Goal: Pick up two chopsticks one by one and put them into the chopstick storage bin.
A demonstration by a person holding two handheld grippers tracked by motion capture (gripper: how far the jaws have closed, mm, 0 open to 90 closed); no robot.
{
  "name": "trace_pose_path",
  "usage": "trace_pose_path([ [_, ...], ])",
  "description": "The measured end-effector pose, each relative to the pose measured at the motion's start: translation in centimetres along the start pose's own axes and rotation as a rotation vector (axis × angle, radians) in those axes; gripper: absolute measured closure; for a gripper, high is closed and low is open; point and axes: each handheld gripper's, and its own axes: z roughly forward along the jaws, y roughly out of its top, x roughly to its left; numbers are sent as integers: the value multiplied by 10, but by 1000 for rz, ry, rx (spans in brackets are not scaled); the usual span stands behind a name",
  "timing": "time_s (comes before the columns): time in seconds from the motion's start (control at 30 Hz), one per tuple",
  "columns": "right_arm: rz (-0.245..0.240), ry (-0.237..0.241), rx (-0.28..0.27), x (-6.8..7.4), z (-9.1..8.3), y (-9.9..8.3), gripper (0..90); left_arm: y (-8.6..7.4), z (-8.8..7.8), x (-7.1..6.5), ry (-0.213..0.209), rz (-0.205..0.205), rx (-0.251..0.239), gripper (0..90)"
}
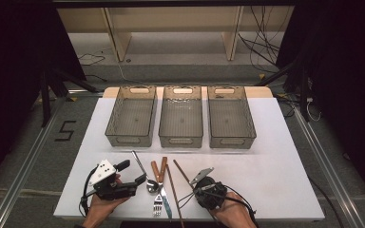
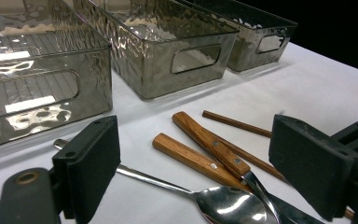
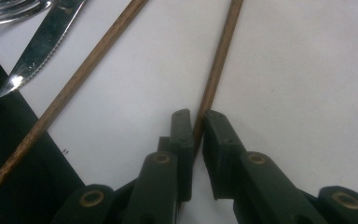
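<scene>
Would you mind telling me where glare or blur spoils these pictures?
Left gripper view: strong glare on the smoky clear plastic bins and the shiny steel spoon; its near tool pads look soft. Right gripper view: the serrated knife blade glints. High view: dim surroundings.

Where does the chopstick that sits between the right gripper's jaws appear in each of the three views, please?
High view: the chopstick slants from lower centre down to the right gripper.
Left gripper view: probably the thin stick behind the wooden handles; uncertain.
Right gripper view: it runs from top centre down between the jaws.
Shared landmark: the knife.
</scene>
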Motion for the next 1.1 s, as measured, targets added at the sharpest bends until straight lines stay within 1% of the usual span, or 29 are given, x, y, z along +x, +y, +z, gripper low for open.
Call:
trace_pose_path([
  [0.13, 25, 26, 27, -4, 1, 4, 813, 0, 0, 0, -1, 3, 3, 161],
  [0.17, 25, 30, 35, -5, 1, 5, 812, 0, 0, -1, -1, 5, 3, 161],
  [0.27, 23, 28, 36, -4, 1, 5, 814, 0, 1, -1, -2, 6, 3, 161],
  [0.37, 9, 25, 49, -4, 1, 7, 824, 0, 1, -1, -2, 7, 4, 161],
  [0.4, -7, 20, 73, -4, 0, 9, 848, 0, 1, -1, -2, 7, 4, 161],
  [0.43, -7, 20, 73, -4, 0, 9, 848, 0, 1, 0, -3, 8, 5, 161],
  [0.53, -33, 35, 101, -7, 0, 13, 856, 0, 1, 0, 0, 7, 4, 161],
  [0.6, -41, 27, 109, -5, 1, 14, 856, 0, 0, 1, 0, 3, 2, 161],
  [0.7, -35, 27, 109, -5, 1, 14, 855, 0, 0, 1, 1, 3, 2, 161],
  [0.83, -17, 30, 100, -6, 0, 13, 857, 0, 0, 0, 1, 4, 1, 161],
  [0.97, -4, 46, 94, -9, 0, 11, 857, 0, 0, 1, 2, 3, 4, 161],
  [1.03, -2, 35, 95, -11, -1, 11, 858, 0, 0, 1, 2, 0, 1, 161],
  [1.07, 4, 34, 95, -11, -1, 10, 858, 0, 0, 1, 2, 0, 2, 161],
  [1.1, 1, 34, 93, -13, -2, 9, 858, 0, 0, 1, 2, -1, 1, 161],
])
